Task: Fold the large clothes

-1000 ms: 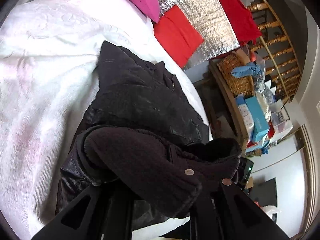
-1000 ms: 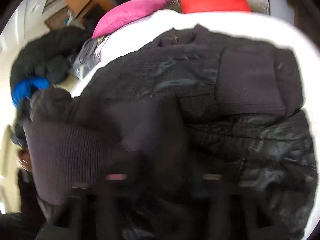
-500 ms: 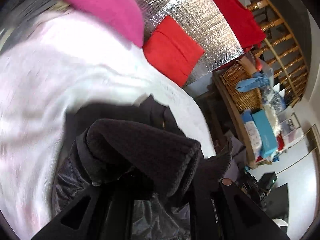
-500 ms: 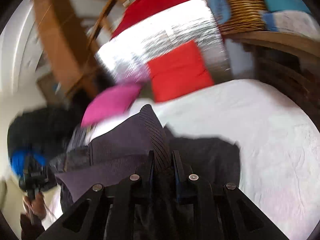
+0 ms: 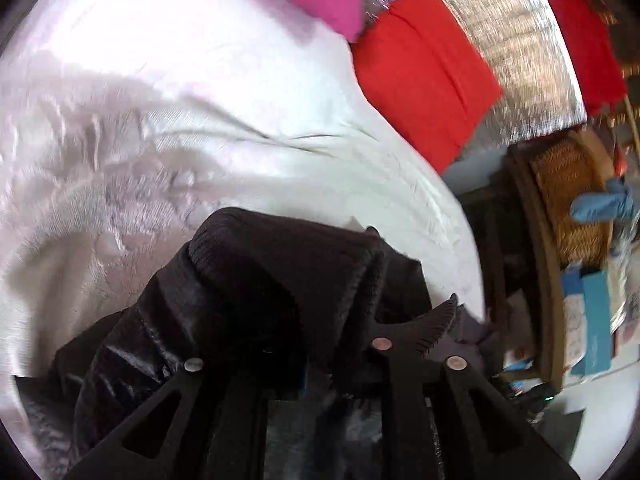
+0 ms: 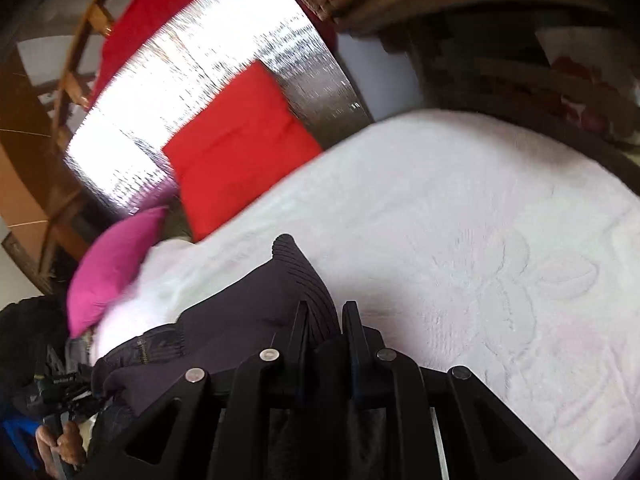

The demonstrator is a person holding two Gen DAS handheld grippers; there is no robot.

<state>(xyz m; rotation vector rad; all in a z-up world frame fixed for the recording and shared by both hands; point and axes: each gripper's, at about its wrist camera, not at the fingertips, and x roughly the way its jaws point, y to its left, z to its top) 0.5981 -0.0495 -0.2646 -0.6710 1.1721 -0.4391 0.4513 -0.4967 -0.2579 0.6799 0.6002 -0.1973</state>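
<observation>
A black jacket (image 5: 280, 264) with shiny quilted panels and ribbed knit trim hangs bunched over my left gripper (image 5: 316, 360), above the white bedspread (image 5: 160, 120). Its fingertips are buried under the knit cuff; the jaws are opening slightly with the cloth still pinched between them. In the right wrist view the jacket (image 6: 248, 320) trails off to the left. My right gripper (image 6: 324, 308) is shut on its ribbed hem, which sticks up between the narrow jaws.
A pink pillow (image 6: 112, 268), a red cushion (image 6: 236, 148) and a silver foil panel (image 6: 200, 64) line the head of the bed. A wicker basket (image 5: 568, 200) and boxes fill a wooden shelf beside it. Dark clothes (image 6: 28, 340) and a person's hand (image 6: 60, 444) show at left.
Both grippers have swept the jacket across the bed towards the cushions. It no longer lies spread out but hangs bunched from the jaws. The right view has rolled.
</observation>
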